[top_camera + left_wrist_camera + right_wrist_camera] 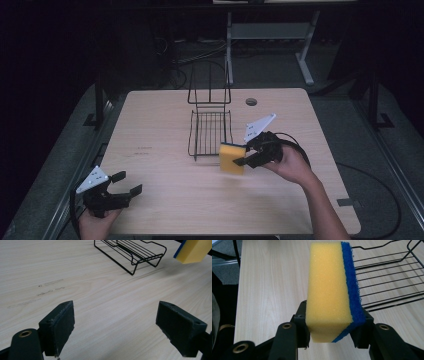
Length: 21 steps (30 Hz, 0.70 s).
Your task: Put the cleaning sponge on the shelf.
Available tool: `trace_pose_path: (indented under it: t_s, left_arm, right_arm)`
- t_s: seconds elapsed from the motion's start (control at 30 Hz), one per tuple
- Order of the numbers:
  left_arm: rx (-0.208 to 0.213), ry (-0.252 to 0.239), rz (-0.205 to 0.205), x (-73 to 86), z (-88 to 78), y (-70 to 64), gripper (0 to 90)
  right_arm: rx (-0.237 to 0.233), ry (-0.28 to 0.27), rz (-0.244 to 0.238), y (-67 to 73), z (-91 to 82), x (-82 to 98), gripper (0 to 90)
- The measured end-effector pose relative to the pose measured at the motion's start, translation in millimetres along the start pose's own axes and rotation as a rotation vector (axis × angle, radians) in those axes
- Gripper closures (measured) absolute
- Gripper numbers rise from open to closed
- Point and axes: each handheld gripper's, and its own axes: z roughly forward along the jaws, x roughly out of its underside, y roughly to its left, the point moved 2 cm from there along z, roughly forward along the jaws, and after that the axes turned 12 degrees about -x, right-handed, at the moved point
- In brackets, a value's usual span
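My worry: the sponge (329,290) sits pinched only at its near end, most of it sticking out past the jaws, so it could twist or snag the wire rack (210,131) just beyond the jaw tips. Right gripper (246,154) clamps it (blue scrub face against one pad); left gripper (123,184) stands wide open, empty, above bare table (105,300).

the right gripper (332,332) has its jaws clamped on a yellow sponge (327,290) with a blue scouring face toward the right-hand jaw. the sponge stands up past the jaws. a black wire rack (392,275) sits on the wooden table (269,285), beyond and right of the jaws.
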Motion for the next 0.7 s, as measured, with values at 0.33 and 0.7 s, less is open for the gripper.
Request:
trace_pose_path:
  t_s: [0.33,0.7]
  left_arm:
    - [0.001,-0.004,-0.001,-0.3,-0.2,-0.3,14.7]
    - [0.006,-0.003,0.003,-0.4,0.5,-0.8,14.7]
  right_arm:
    - [-0.011,0.005,-0.010,-6.6,4.0,-10.1,56.3]
    - [-0.015,0.006,-0.015,-19.5,10.2,-18.2,56.2]
